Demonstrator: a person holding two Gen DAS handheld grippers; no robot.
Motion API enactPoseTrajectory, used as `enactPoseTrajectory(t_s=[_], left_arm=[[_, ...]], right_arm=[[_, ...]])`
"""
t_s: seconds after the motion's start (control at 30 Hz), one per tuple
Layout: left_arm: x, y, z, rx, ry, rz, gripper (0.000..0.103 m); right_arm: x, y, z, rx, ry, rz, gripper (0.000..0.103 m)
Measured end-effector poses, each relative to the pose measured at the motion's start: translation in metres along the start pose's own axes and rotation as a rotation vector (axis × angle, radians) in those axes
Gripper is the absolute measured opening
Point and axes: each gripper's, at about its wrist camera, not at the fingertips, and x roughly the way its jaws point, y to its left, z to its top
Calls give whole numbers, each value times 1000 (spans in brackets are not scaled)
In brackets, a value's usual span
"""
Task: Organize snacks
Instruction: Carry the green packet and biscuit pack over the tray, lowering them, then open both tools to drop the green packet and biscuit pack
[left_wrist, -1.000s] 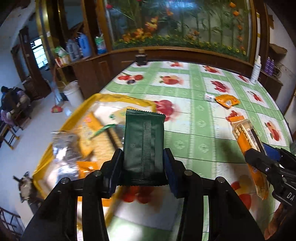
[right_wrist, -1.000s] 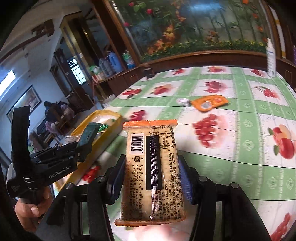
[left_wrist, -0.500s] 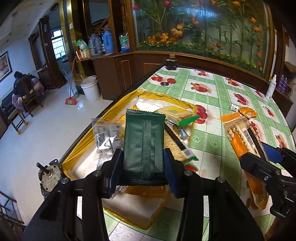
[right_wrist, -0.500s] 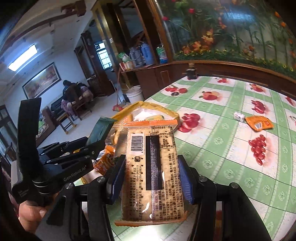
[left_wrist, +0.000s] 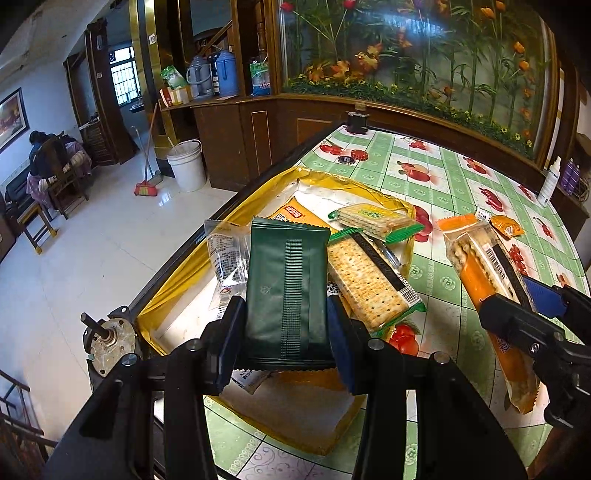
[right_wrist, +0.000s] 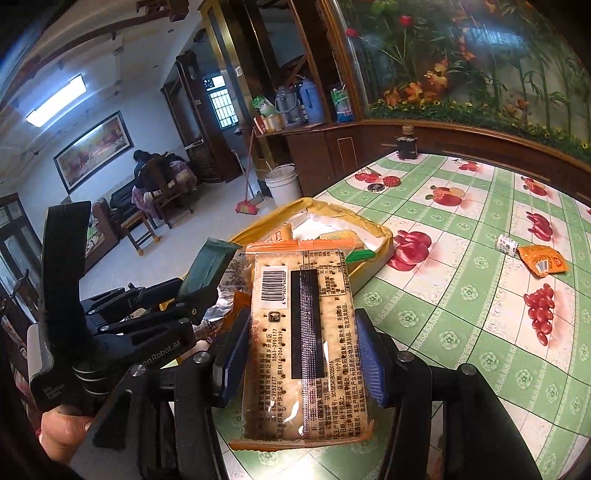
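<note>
Both snack packs have now been carried over to the yellow box (left_wrist: 177, 273); a second ago it sat off to the left, now it's right under the grippers. The left gripper (left_wrist: 286, 328) is clamped on the dark green packet (left_wrist: 286, 288), hanging above the box, and the right gripper (right_wrist: 301, 360) is clamped on the orange-edged cracker pack (right_wrist: 301, 332) just beside the box's near corner. So I'd guess the drop-in comes next.

The box already holds cracker packs (left_wrist: 369, 280) and clear wrappers. It sits at the edge of the surface (left_wrist: 443, 280), covered in green fruit-print cloth. An orange sachet (right_wrist: 543, 260) is still out, plus something small and white next to it, hard to tell what. Beyond: white floor, bucket (left_wrist: 186, 170), broom.
</note>
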Motion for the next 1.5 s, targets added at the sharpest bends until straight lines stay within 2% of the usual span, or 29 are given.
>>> enactPoseTrajectory(t_s=[0.67,0.97,1.17,1.5], left_arm=[[21,17,4,-37,58,4,43],[38,18,20,-35,77,17,43],[54,22,27,-38,105,32,43],[62,26,31,-36,93,66,43]], right_arm=[[37,-9,16,5,35,24,54],[73,-16,40,21,59,50,54],[104,-12,60,-15,100,38,54],[135,-10,68,-47,138,33,54]])
